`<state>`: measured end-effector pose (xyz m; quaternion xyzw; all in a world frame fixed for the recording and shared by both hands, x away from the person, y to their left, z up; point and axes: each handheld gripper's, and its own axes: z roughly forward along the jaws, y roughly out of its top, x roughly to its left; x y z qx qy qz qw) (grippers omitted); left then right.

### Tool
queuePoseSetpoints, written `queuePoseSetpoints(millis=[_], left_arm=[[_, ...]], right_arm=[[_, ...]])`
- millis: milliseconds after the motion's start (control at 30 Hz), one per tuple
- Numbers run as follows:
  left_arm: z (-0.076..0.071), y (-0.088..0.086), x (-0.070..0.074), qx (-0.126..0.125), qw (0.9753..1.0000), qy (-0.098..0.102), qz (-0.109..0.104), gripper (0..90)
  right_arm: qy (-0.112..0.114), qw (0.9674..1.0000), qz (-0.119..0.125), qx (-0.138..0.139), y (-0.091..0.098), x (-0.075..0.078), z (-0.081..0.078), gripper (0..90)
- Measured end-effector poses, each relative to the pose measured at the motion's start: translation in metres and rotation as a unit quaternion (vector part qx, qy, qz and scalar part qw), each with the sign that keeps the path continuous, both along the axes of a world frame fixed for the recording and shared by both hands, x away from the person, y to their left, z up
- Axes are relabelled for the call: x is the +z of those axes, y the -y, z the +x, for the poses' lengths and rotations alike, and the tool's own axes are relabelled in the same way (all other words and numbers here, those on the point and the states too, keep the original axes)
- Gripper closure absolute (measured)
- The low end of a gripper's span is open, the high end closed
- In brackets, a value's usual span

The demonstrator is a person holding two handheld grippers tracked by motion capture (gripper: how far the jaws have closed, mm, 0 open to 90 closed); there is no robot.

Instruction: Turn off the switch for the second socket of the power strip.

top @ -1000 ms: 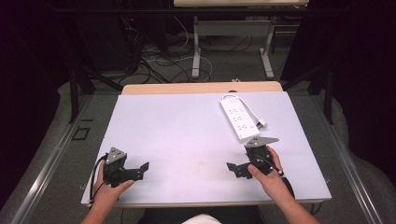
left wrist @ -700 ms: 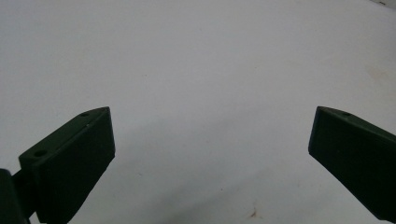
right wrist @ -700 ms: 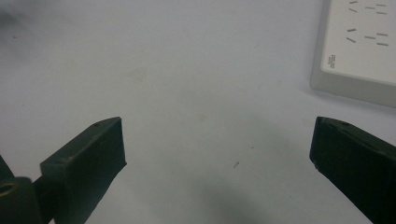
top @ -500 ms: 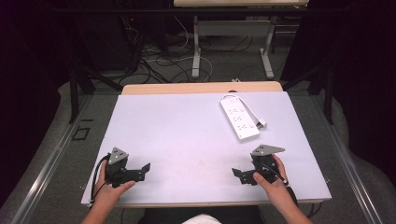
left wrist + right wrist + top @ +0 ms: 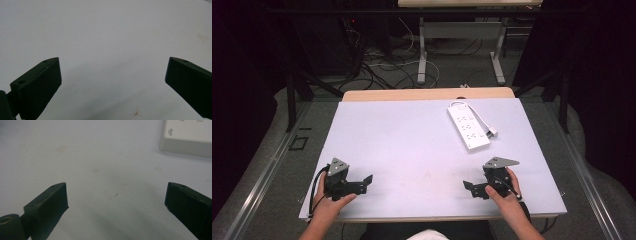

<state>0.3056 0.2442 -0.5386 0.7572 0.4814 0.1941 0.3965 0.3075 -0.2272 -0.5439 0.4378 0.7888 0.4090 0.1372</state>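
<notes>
Both claws rest low at the near edge of the tabletop (image 5: pixel 412 140), each with its jaws spread wide and nothing between them. Right claw (image 5: pixel 472 188) sits at the near right, gripped by the person's right hand (image 5: pixel 504 192); in the right gripper view its two black jaws stand well apart over bare white surface, and a corner of the power strip (image 5: pixel 187 138) shows at the far right of that view. Left claw (image 5: pixel 364 181) lies at the near left in the left hand (image 5: pixel 329 200), jaws likewise apart above plain tabletop.

From the high view, the power strip (image 5: pixel 468 127) lies flat toward the far right, its length running near to far with a slight slant, its white cord (image 5: pixel 484 122) looping along its right side. It is well apart from both claws, the right one being nearer.

Reaching for it should probably fall to the right claw: travel forward, square the jaws across the strip's narrow width, stay clear of the cord, and close only once both jaws straddle the body.
</notes>
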Motion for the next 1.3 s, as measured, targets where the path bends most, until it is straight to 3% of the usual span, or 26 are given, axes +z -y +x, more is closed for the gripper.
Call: queuePoseSetpoints(millis=[433, 1300], left_arm=[[0.000, -0.001, 0.000, 0.002, 1.0000, 0.001, 0.004, 0.7], [0.001, -0.001, 0.000, 0.003, 1.0000, 0.007, 0.004, 0.7]], right_arm=[[-0.005, 0.9999, 0.002, -0.016, 0.009, -0.006, 0.003, 5.5], [-0.006, 0.9998, -0.002, -0.018, 0.010, -0.009, 0.003, 6.3]])
